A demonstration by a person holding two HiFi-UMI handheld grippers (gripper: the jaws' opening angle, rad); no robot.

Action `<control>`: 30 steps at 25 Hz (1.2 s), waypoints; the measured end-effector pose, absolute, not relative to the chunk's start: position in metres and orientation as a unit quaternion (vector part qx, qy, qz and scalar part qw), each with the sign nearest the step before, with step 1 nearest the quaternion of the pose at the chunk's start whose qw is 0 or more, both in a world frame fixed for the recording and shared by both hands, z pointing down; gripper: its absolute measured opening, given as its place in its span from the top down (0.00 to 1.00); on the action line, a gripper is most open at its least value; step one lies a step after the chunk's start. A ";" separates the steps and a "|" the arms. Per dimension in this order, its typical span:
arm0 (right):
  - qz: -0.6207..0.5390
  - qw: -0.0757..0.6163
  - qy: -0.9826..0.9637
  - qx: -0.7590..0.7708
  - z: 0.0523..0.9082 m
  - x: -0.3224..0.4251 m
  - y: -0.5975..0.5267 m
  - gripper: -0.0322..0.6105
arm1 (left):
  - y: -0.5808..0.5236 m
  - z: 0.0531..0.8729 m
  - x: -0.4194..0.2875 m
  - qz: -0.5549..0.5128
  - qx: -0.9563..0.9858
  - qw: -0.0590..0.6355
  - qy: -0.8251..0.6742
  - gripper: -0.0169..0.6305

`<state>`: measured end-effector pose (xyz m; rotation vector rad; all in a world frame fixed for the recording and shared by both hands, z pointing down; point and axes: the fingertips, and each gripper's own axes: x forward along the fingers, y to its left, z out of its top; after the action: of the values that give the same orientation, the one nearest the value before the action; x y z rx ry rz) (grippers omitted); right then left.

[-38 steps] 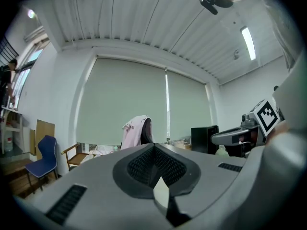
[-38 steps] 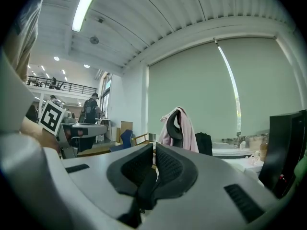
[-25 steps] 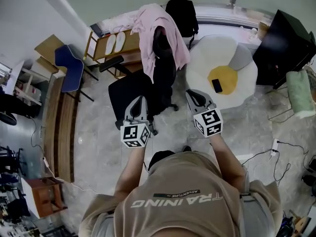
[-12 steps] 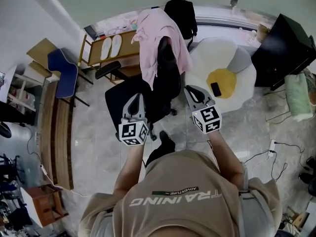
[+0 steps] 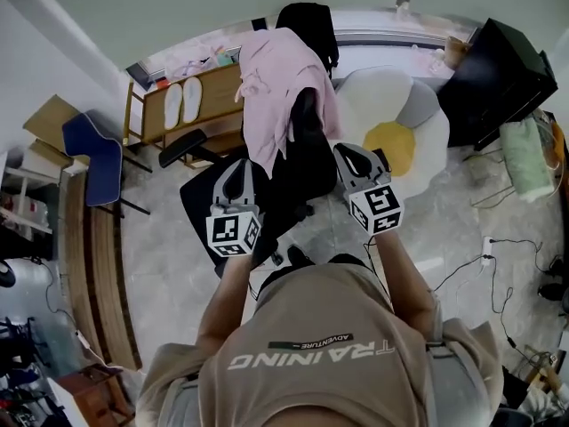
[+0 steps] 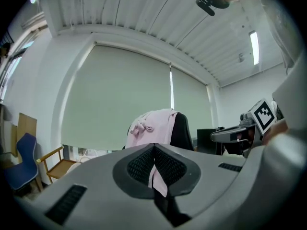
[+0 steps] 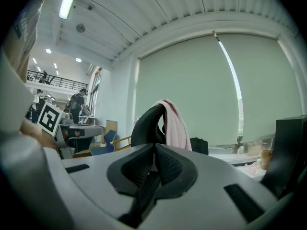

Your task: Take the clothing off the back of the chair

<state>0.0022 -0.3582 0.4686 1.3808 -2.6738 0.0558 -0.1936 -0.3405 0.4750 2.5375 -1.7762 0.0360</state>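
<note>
I stepped closer to the chair (image 5: 307, 154) and its pink top (image 5: 271, 83). My left gripper (image 5: 238, 169) and right gripper (image 5: 348, 153) were both squeezed together, holding nothing yet.

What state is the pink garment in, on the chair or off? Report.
On: the pink garment drapes over the back of the black chair.

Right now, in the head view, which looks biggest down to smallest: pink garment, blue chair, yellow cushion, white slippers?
1. pink garment
2. blue chair
3. yellow cushion
4. white slippers
Chair and cushion look close.
</note>
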 end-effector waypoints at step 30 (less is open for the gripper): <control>0.017 0.058 -0.888 0.456 0.449 -0.027 -0.468 0.52 | -0.421 0.459 -0.213 0.016 0.804 0.014 -0.594 0.95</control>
<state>-0.0265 -0.4676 0.4486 1.3824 -2.6919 0.0503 -0.2126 -0.4214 0.4593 2.5038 -1.8511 0.0496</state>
